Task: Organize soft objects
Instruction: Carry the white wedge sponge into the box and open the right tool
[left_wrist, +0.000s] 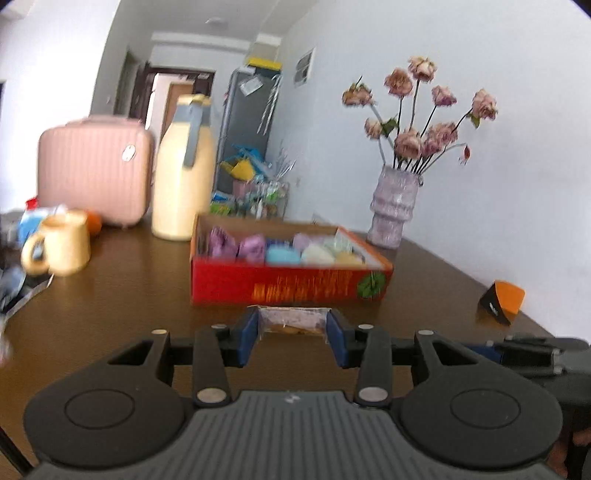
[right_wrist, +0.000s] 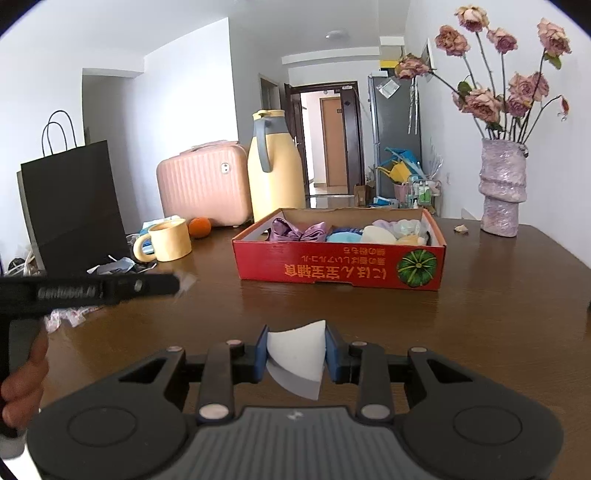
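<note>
A red cardboard box (left_wrist: 291, 286) (right_wrist: 340, 269) stands on the brown table (left_wrist: 129, 295) and holds several soft items: purple, blue, cream and pale green ones (left_wrist: 284, 249) (right_wrist: 347, 230). My left gripper (left_wrist: 293, 328) is shut on a clear-wrapped packet (left_wrist: 293, 319), just in front of the box's near wall. My right gripper (right_wrist: 297, 350) is shut on a white sponge-like wedge (right_wrist: 299, 354), held above the table well short of the box. The left gripper also shows at the left of the right wrist view (right_wrist: 92, 290).
A yellow mug (right_wrist: 168, 240), an orange (right_wrist: 199, 227), a cream thermos jug (right_wrist: 275, 173), a pink case (right_wrist: 203, 182) and a black paper bag (right_wrist: 74, 206) stand at the back left. A vase of dried roses (right_wrist: 502, 188) stands back right. An orange-black wedge (left_wrist: 502, 301) lies right.
</note>
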